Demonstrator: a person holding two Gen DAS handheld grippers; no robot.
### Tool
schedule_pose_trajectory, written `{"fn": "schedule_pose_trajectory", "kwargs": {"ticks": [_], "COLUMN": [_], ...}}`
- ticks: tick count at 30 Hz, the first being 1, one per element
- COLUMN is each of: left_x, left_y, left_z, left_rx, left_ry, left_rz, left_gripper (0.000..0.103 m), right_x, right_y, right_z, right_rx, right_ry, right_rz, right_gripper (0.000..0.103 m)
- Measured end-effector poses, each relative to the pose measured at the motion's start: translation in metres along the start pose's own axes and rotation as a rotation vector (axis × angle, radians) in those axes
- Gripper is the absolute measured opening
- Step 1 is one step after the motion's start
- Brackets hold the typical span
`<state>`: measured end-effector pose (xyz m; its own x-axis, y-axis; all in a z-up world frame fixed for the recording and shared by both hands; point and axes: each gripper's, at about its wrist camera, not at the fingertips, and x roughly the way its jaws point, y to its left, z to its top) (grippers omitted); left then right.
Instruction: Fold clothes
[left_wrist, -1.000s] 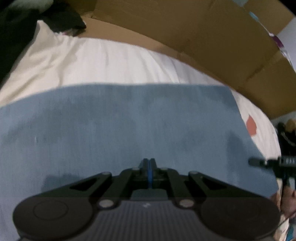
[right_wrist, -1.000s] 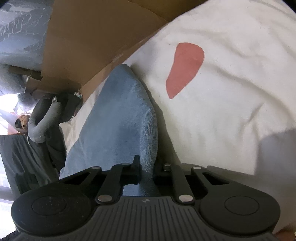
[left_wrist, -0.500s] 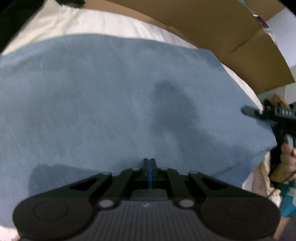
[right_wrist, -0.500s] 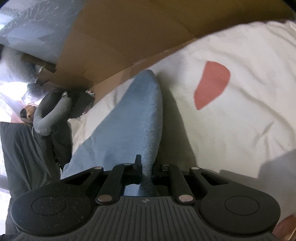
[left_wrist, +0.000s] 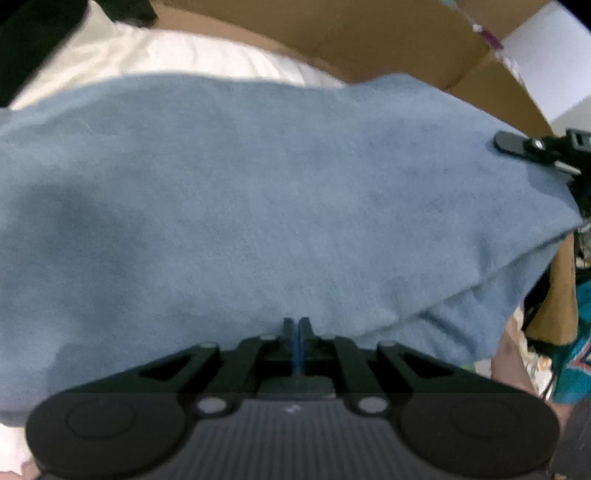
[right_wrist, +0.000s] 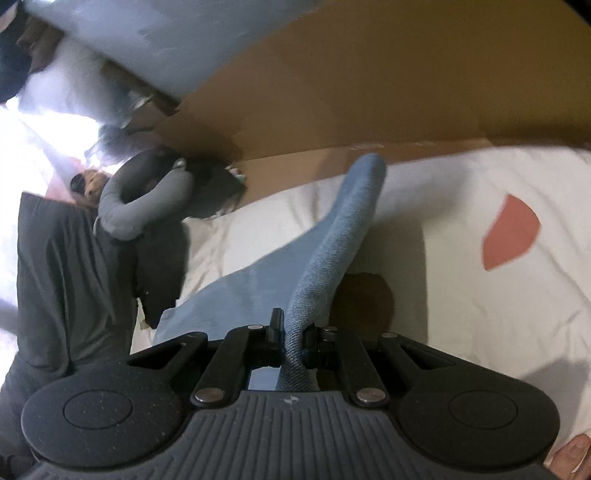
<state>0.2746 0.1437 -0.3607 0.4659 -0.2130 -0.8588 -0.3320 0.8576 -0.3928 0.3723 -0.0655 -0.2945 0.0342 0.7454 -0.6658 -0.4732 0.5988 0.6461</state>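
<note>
The blue cloth (left_wrist: 258, 206) is soft and floppy, so it is best held by its edge, and it hangs lifted over the white bed (right_wrist: 480, 332). The left gripper (left_wrist: 294, 328) is pinched tight, probably on the cloth's near edge, though that part is blurry. The right gripper (right_wrist: 291, 332) tilts downward and squeezes a bunched corner.
</note>
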Motion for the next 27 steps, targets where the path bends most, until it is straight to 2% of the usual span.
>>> {"fn": "schedule_pose_trajectory", "kwargs": {"ticks": [6,10,12,15,20,24,27], "left_x": [-0.051,-0.080,-0.092,-0.108,-0.120,-0.120,-0.124], "left_y": [0.027,0.054,0.067,0.085,0.125,0.155,0.169], "left_z": [0.020,0.027,0.025,0.020,0.013,-0.006,-0.022], "left_rx": [-0.026,-0.128,-0.186,-0.275,-0.339,-0.453,-0.514], "left_ry": [-0.182,-0.276,-0.323,-0.382,-0.390,-0.363,-0.393], "left_rz": [0.061,0.105,0.129,0.157,0.198,0.171,0.125], "left_gripper": [0.022,0.033,0.045,0.056,0.066,0.065,0.061], "right_x": [-0.004,0.000,0.006,0.016,0.032,0.046,0.055], "right_y": [0.045,0.077,0.094,0.122,0.170,0.205,0.231], "right_z": [0.009,0.013,0.014,0.019,0.019,0.012,0.005], "right_rx": [-0.065,-0.115,-0.145,-0.200,-0.326,-0.398,-0.441], "right_ry": [0.010,0.035,0.065,0.100,0.159,0.199,0.219], "right_rz": [-0.019,-0.035,-0.054,-0.094,-0.138,-0.187,-0.222], "right_gripper": [0.007,0.007,0.007,0.007,0.007,0.007,0.007]}}
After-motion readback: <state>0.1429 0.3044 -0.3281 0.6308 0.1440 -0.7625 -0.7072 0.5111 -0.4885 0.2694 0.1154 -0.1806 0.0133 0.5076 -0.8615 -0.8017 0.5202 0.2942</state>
